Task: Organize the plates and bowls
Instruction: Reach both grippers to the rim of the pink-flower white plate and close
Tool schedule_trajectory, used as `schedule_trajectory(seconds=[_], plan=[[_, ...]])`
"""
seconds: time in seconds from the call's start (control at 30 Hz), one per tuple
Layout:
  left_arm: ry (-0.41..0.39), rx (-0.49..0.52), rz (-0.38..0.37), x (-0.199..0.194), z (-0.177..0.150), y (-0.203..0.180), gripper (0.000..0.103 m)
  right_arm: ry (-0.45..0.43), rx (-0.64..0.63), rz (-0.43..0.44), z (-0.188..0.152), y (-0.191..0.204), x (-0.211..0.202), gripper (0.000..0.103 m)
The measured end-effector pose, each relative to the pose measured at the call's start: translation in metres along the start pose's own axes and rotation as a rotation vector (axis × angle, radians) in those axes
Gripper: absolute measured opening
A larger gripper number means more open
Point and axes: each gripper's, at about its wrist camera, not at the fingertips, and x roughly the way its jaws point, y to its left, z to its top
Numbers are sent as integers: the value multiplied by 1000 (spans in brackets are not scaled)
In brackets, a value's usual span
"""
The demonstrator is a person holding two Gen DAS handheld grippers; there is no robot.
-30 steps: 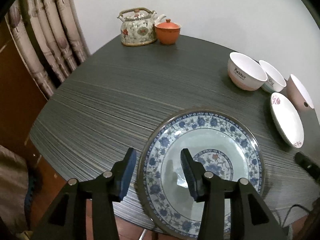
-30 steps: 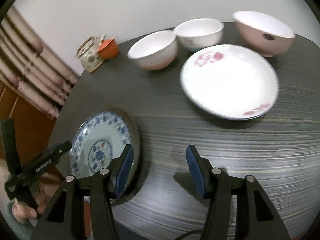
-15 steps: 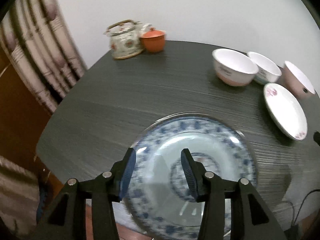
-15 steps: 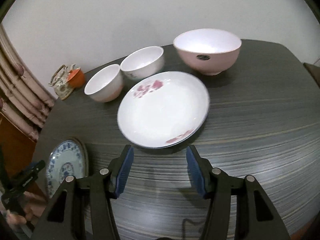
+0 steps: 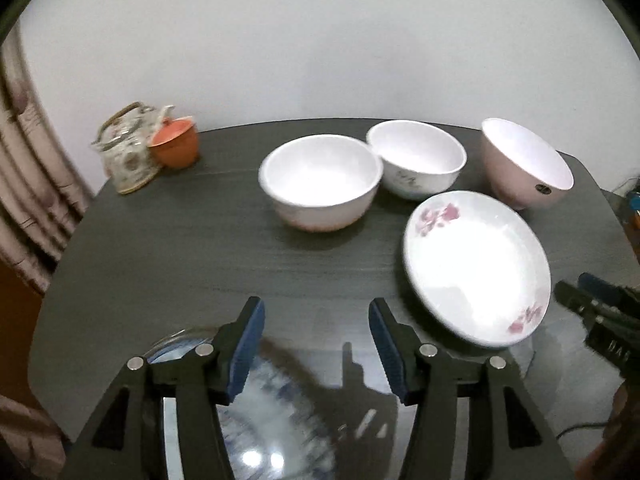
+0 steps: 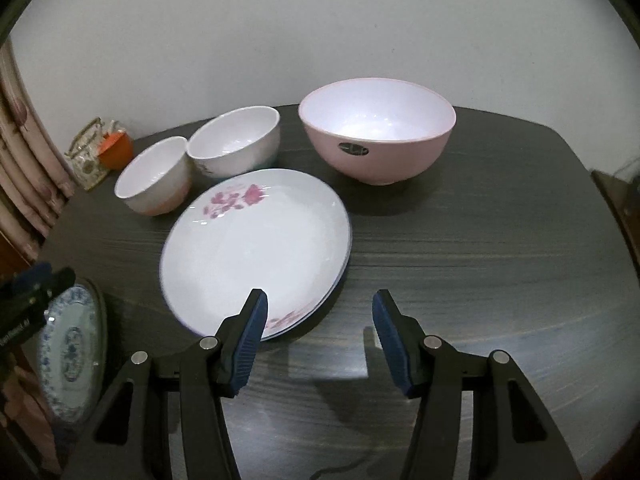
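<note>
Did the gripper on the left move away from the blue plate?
Yes. The left gripper moved forward off the blue plate, toward the white bowls.

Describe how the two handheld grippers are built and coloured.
The left gripper and the right gripper look identical: matte black angular arms with triangular cut-outs, silver round bolts at the joints, and ribbed dark-blue pads lining the fingers. White lettering, unreadable, marks each body.

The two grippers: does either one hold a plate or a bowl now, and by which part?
Nothing is held. The left gripper is opening above the blue plate; the right gripper stands open, empty.
</note>
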Motion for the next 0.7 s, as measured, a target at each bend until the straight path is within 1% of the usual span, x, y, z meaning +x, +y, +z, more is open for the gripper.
schedule_trajectory(seconds=[0.07, 0.13, 0.23, 0.3, 0.47, 0.6, 0.7], plan=[[1, 6, -20, 9, 7, -8, 56, 14, 0, 9, 5, -3, 7, 52], [14, 4, -56, 21, 15, -13, 56, 31, 11, 18, 10, -7, 16, 50], [32, -15, -71, 38, 24, -18, 56, 48, 16, 29, 15, -9, 28, 46], [53, -30, -82, 50, 29, -20, 56, 55, 14, 30, 19, -11, 35, 45], [119, -78, -128, 73, 34, -24, 56, 66, -12, 30, 24, -12, 48, 44], [142, -84, -133, 84, 34, -25, 56, 74, -16, 29, 28, -15, 57, 44], [160, -88, -152, 91, 35, -25, 56, 82, -12, 41, 29, -17, 63, 43]])
